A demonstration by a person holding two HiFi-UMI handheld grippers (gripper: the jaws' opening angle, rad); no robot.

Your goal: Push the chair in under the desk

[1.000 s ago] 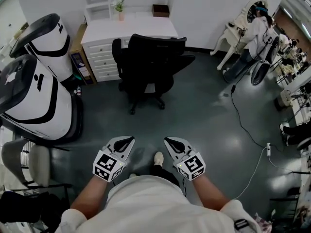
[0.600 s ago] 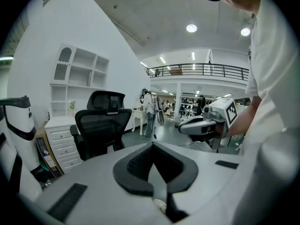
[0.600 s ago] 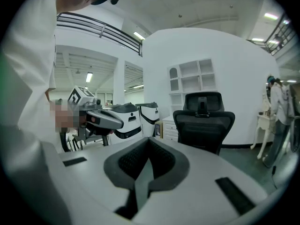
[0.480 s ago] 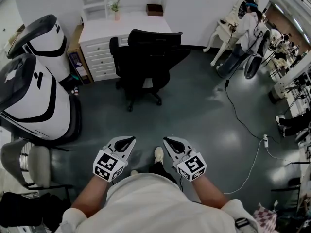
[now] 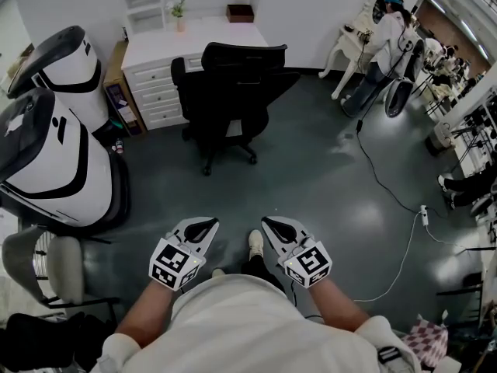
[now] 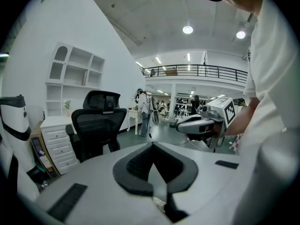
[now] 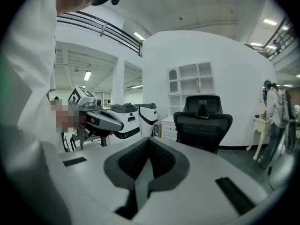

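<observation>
A black office chair [image 5: 233,92] stands on the grey floor, pulled out from the white desk [image 5: 198,37] at the far wall, its back toward me. The same chair [image 6: 97,123] shows in the left gripper view and, as the chair [image 7: 202,123], in the right gripper view, several steps ahead. My left gripper [image 5: 208,224] and right gripper [image 5: 268,224] are held side by side close to my body, both shut and empty, well short of the chair.
Two large white-and-black pod machines [image 5: 54,142] stand at the left. White drawers [image 5: 159,95] flank the desk. A person [image 5: 384,41] stands at the far right by a white chair. A cable [image 5: 396,208] runs across the floor at the right.
The view has shifted slightly: chair and desk sit a little further left and higher in the picture. Both grippers keep their place in front of me.
</observation>
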